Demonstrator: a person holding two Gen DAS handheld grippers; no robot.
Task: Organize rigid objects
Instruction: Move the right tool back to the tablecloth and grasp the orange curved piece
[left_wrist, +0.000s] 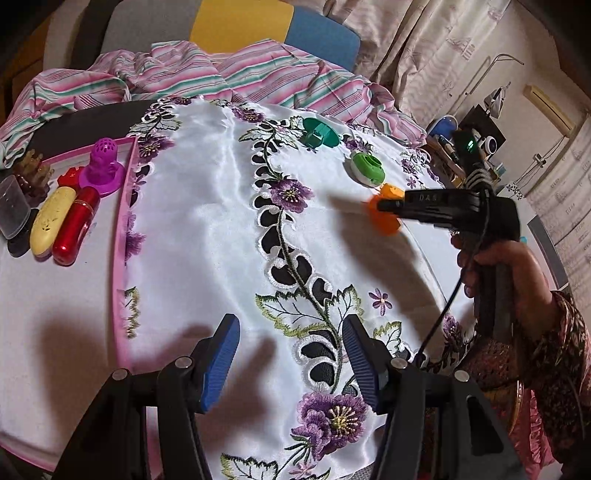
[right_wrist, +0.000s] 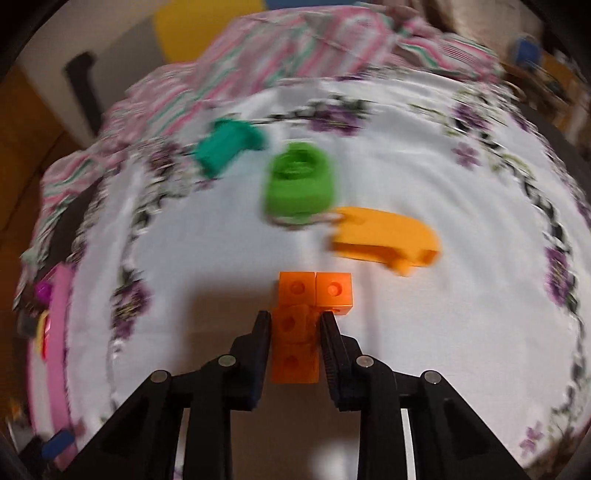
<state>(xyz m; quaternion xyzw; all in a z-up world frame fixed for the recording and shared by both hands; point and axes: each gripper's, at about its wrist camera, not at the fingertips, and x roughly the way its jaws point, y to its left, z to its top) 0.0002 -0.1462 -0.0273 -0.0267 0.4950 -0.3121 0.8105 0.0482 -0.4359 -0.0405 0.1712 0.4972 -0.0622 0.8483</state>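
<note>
My right gripper (right_wrist: 295, 325) is shut on an orange block piece (right_wrist: 295, 332) made of joined cubes and holds it above the white embroidered cloth (right_wrist: 406, 314); the piece also shows in the left wrist view (left_wrist: 384, 214). Beyond it lie a yellow-orange piece (right_wrist: 388, 236), a light green round piece (right_wrist: 299, 184) and a dark green piece (right_wrist: 225, 147). My left gripper (left_wrist: 290, 354) is open and empty above the cloth (left_wrist: 207, 229), its blue pads (left_wrist: 221, 354) wide apart. A pink-rimmed tray (left_wrist: 123, 229) on the left holds a red capsule (left_wrist: 75, 225), a cream capsule (left_wrist: 51, 221) and a purple piece (left_wrist: 103, 166).
A striped pink fabric (left_wrist: 240, 74) is heaped behind the table. A clear cup (left_wrist: 13, 210) and a brown piece (left_wrist: 35, 173) sit at the tray's far left. A curtain (left_wrist: 424, 44) and cluttered shelves (left_wrist: 480, 129) stand at the right.
</note>
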